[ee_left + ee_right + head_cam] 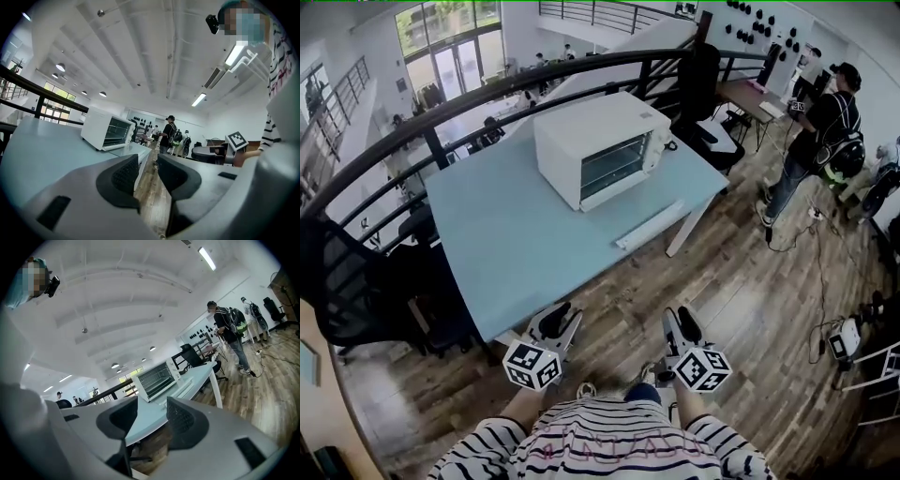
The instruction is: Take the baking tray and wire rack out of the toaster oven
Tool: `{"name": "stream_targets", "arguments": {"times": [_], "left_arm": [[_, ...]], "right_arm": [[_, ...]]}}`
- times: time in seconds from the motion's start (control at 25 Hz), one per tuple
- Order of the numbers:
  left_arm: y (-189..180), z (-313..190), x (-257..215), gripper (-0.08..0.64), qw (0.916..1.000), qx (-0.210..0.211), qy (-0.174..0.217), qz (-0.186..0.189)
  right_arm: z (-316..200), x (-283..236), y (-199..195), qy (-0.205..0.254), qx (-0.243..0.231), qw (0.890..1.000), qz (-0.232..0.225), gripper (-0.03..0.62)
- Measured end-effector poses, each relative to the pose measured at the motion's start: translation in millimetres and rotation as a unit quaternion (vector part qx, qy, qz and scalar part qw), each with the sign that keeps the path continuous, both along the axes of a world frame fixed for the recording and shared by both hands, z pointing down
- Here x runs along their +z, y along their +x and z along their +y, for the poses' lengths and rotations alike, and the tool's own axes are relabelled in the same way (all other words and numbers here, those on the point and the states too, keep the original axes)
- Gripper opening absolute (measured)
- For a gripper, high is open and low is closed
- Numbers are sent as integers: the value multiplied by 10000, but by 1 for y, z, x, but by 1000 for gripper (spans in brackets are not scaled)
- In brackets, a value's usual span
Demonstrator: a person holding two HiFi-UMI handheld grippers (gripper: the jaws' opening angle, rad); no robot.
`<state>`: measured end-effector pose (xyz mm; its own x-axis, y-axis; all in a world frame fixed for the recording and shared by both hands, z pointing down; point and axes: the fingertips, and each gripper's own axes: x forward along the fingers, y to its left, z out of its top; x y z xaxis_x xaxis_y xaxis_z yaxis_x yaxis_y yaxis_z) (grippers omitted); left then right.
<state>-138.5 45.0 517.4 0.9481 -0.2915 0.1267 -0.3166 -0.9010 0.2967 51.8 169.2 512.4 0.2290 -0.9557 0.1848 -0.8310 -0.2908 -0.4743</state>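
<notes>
Head view: toaster oven [602,148] sits twd far right corner of bench [506,244], glass door facing the right edge; door looks shut. Tray & wire rack aren't out on bench anywhere, so I judge both are inside, behind the glass. Long white strip [650,225] lies on bench just in front of door, along right edge. Left tongs [561,317] & right tongs [677,319] are both over the floor, just off bench's near corner, well apart from oven.

Left gripper view: left tongs [147,161] have a narrow gap, nothing betw the pads, so open & empty. Oven [107,129] is ahead-left across the bench top. Horiz bars show faintly thru the glass; can't tell rack from tray.

Right gripper view: right tongs [152,406] are spread wider, also empty; only bench edge & floor show in the gap. Oven [157,376] is dead ahead, w/ the strip [180,390] betw it & the near corner.

Step in hand, as I read it: close in on the oven; door has to come open first.

- Come in from the right edge, square to the door.
- Pass over the strip or nudge it aside, as a drop-down door may land on it.
- One tongs on the door's top edge, pull slow; other steadies the oven body so it doesn't slide.
- Left tongs prob need to open wider before any grip.
</notes>
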Motion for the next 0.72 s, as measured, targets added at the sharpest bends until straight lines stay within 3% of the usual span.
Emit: {"name": "stream_targets", "arguments": {"times": [0.36,0.72], "left_arm": [[36,-45,6,104,9987,-497,-54,-90],[125,-82,2,104,9931,-1162,-93,-106]], "right_arm": [[-62,13,49,-14,-411,9990,-188,198],[-115,22,145,-113,-1056,9940,-264,196]]}}
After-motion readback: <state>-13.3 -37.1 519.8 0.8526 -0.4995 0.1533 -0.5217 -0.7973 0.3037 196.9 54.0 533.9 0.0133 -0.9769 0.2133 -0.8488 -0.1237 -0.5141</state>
